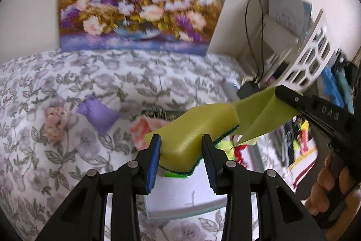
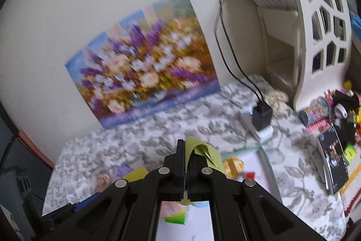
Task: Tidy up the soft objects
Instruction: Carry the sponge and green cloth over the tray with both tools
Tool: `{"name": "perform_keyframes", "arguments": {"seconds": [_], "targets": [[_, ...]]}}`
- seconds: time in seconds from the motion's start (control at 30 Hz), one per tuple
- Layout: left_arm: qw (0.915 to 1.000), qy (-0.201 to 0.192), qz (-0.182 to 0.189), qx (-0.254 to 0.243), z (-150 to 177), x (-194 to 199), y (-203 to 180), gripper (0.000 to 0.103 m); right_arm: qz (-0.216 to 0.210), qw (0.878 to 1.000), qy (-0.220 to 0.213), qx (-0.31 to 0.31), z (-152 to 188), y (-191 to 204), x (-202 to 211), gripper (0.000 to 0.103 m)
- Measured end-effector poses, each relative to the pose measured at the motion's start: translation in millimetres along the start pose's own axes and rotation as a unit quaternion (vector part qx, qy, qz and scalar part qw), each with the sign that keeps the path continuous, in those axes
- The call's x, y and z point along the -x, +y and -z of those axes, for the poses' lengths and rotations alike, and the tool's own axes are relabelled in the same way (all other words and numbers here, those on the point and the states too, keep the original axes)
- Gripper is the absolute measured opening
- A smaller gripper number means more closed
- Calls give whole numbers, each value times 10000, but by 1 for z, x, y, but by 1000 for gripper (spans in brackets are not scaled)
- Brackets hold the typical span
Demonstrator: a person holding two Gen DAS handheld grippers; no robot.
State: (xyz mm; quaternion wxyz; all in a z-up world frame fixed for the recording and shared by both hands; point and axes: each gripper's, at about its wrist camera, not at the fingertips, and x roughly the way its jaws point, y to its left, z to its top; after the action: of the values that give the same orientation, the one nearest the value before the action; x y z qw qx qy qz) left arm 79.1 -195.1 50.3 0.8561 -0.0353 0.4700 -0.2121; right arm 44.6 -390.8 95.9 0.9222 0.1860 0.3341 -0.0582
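My left gripper is shut on a yellow sponge with a green scouring side, its blue pads pressing the sponge's sides. The sponge hangs above a white tray. To its right, my right gripper is shut on a thin yellow-green cloth that touches the sponge's far end. In the right wrist view the right gripper clamps that cloth, which folds over the fingertips. A corner of the sponge shows at the left. A hand holds the right gripper's handle.
On the floral cover lie a purple pouch and a pink soft flower. A flower painting leans on the wall. A white lattice shelf, a black charger and small toys and books crowd the right.
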Motion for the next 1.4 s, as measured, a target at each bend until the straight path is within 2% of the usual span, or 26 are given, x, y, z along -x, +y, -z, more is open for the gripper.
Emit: {"name": "perform_keyframes", "arguments": {"seconds": [0.23,0.7,1.0,1.13,1.2,1.4], "targets": [[9979,652,-46,-11,16,-42,-5,38,325,9948,920,-280,20,-30,-47,1],[9885,1415,-309,-428,39,-87,-20,38,585,9779,2006,-118,56,-40,-103,1],[9865,1508,-374,-514,44,-98,-23,38,607,9655,2531,-112,75,-44,-127,5],[9862,1557,-316,-458,43,-96,-22,40,619,9637,2595,-109,78,-44,-130,5],[9862,1585,-283,-379,42,-94,-19,45,611,9647,2561,-97,75,-43,-128,5],[9878,1528,-162,-265,37,-83,-17,51,595,9687,2410,-34,66,-37,-117,5]]}}
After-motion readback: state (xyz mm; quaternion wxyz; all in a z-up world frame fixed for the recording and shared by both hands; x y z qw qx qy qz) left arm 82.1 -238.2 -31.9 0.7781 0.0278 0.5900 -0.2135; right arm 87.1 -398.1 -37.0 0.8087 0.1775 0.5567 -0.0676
